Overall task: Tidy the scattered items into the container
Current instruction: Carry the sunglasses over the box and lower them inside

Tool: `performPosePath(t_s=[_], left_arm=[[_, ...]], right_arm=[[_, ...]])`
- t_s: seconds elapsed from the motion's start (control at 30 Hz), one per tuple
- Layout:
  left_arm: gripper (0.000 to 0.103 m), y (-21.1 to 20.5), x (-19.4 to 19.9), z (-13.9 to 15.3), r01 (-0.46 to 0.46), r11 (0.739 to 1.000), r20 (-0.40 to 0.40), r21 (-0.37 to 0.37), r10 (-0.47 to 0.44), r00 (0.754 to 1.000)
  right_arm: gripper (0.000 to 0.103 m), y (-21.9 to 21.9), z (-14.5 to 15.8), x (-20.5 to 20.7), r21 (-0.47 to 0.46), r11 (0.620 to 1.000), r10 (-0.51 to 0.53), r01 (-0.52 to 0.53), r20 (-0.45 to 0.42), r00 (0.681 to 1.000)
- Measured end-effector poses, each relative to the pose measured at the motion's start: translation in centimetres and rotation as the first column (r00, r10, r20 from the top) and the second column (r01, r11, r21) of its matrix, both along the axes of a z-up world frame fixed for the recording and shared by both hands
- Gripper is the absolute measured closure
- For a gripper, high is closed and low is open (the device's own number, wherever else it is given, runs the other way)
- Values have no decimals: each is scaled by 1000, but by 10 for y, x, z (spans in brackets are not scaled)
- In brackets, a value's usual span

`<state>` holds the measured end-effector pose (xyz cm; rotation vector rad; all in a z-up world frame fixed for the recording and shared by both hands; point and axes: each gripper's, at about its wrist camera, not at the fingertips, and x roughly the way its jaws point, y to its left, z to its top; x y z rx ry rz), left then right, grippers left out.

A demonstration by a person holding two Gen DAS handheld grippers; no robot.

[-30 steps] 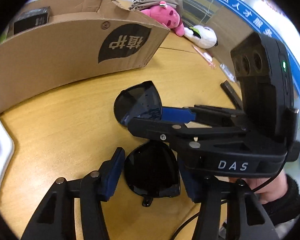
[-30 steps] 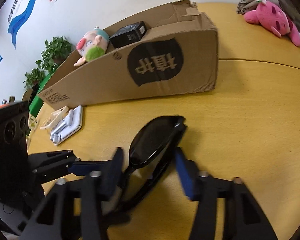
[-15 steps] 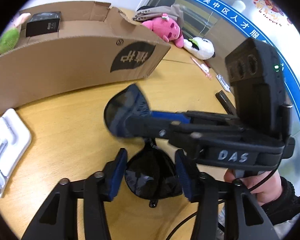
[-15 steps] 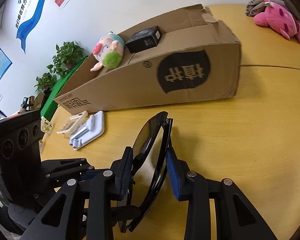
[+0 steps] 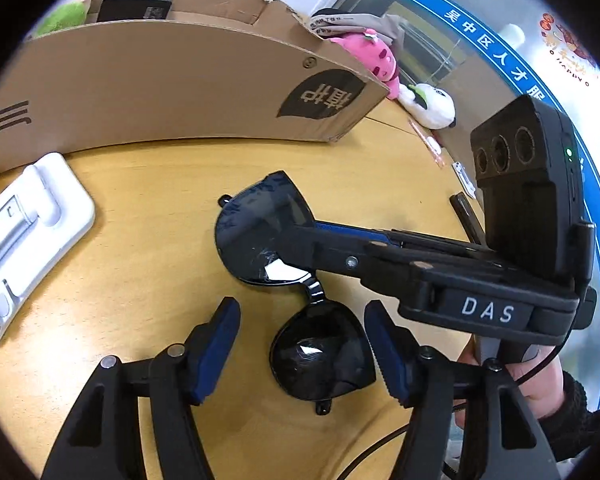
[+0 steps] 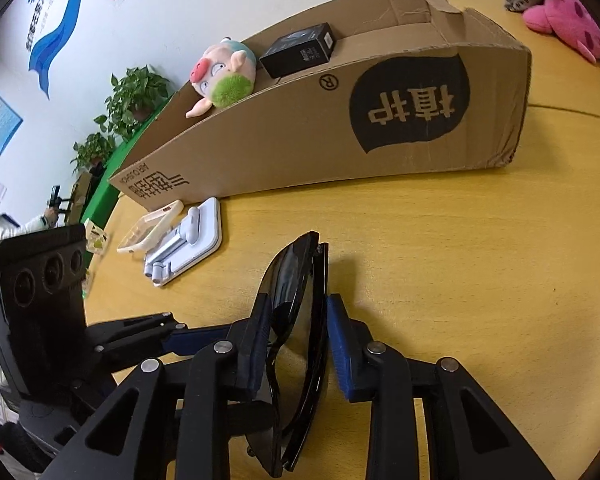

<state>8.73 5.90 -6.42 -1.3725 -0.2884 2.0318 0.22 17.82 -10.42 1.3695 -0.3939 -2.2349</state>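
Left wrist: left gripper [image 5: 302, 350] now wider around sunglasses [image 5: 320, 354].

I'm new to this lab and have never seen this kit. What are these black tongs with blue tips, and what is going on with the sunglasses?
They are two hand-held grippers, each carrying a wide-angle camera that looks along its fingers. One picture comes from the left gripper, the other from the right gripper. A pair of sunglasses sits on the wooden table. The right gripper is closing on one lens; the left one's jaws are opening around the other lens without touching it. Behind stands a cardboard box with a plush pig and a black packet in it. A white stand lies nearby.
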Motion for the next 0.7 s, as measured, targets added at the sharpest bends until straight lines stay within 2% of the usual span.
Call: performPosePath(t_s=[0.17, 0.2, 0.27, 0.33, 0.37, 0.4, 0.43, 0.47, 0.7], left_arm=[[39, 9, 4, 1, 2, 1000, -1, -21, -2, 1000], [39, 12, 6, 1, 8, 999, -9, -34, -8, 1000], [39, 13, 9, 2, 9, 999, -27, -48, -10, 1000], [43, 17, 11, 3, 12, 998, -41, -68, -15, 999], [44, 19, 12, 4, 15, 996, -49, -87, -20, 999], [56, 21, 13, 3, 18, 994, -55, -105, -24, 998], [56, 22, 13, 3, 19, 994, -53, -105, -24, 998], [57, 21, 12, 3, 14, 995, -51, -97, -19, 999], [59, 19, 15, 11, 7, 995, -87, -103, -16, 996]], right_arm=[[71, 6, -1, 2, -22, 1000, -8, 8, 20, 1000], [68, 7, -2, 3, -30, 1000, -4, 5, 31, 1000], [54, 7, -1, 6, -32, 999, 15, -14, 45, 999], [49, 3, -2, 9, -15, 998, 60, -59, 60, 996], [49, -1, -4, 11, -4, 997, 83, -83, 70, 994], [49, -4, -5, 11, 4, 995, 102, -103, 73, 992], [56, -7, -5, 12, 14, 994, 111, -112, 69, 991], [68, -10, -5, 13, 22, 993, 113, -115, 63, 992], [71, -19, 1, 18, 15, 993, 113, -114, 22, 993]])
